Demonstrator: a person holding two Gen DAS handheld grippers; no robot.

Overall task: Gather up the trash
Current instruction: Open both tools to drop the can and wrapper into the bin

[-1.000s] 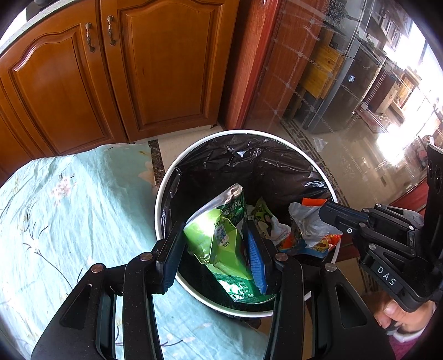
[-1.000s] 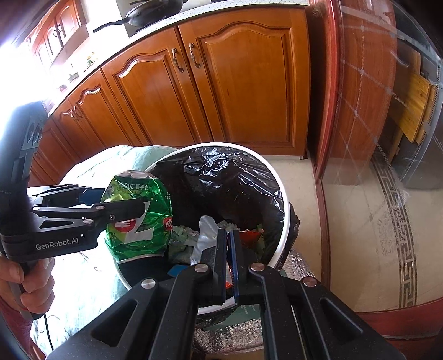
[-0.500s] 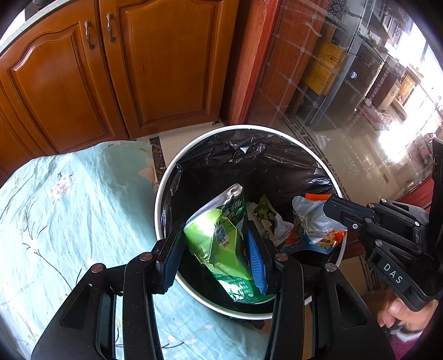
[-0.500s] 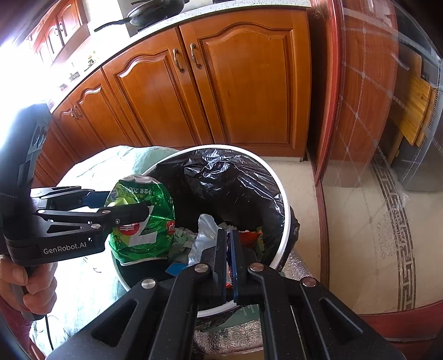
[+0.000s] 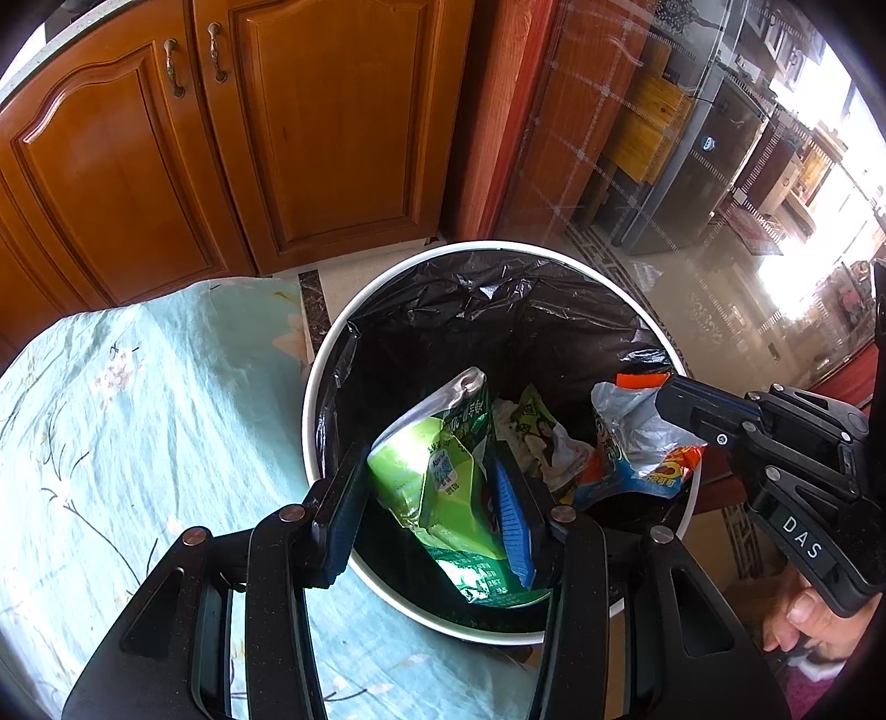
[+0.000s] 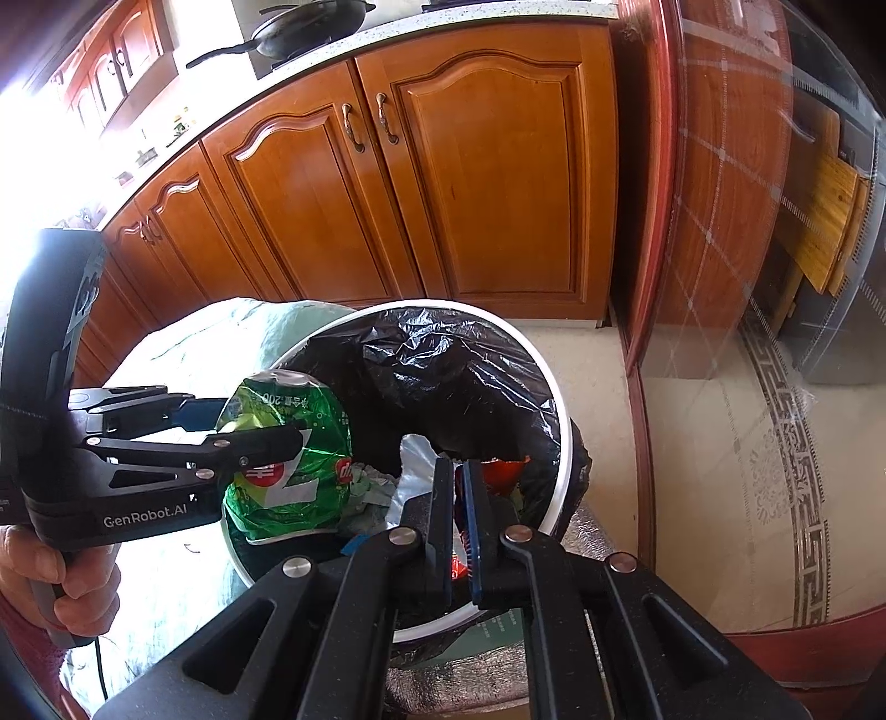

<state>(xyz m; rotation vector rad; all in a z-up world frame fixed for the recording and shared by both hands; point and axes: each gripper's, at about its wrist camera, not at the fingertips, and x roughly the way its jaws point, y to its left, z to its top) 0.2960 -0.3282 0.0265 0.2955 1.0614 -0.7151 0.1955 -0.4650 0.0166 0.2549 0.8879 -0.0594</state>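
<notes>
A white bin (image 5: 310,399) lined with a black bag (image 5: 470,315) stands below both grippers and holds some trash. My left gripper (image 5: 426,454) is shut on a crumpled green chip bag (image 5: 437,476) and holds it just over the bin's near rim. From the right wrist the same green chip bag (image 6: 288,459) sits in the left gripper (image 6: 260,426). My right gripper (image 6: 458,468) pinches a silver, orange and blue snack wrapper (image 5: 626,437) over the bin's right side. Its jaws are opening slightly, with the wrapper (image 6: 412,476) still hanging between them.
A table with a light blue floral cloth (image 5: 138,415) touches the bin on the left. Brown wooden cabinets (image 5: 277,138) stand behind, with a pan (image 6: 310,22) on the counter. A glass panel (image 5: 637,166) and tiled floor lie to the right. A hand (image 6: 66,576) grips each tool.
Both grippers stay over the bin with their trash. The slit between the right jaws looks a touch wider than before.
</notes>
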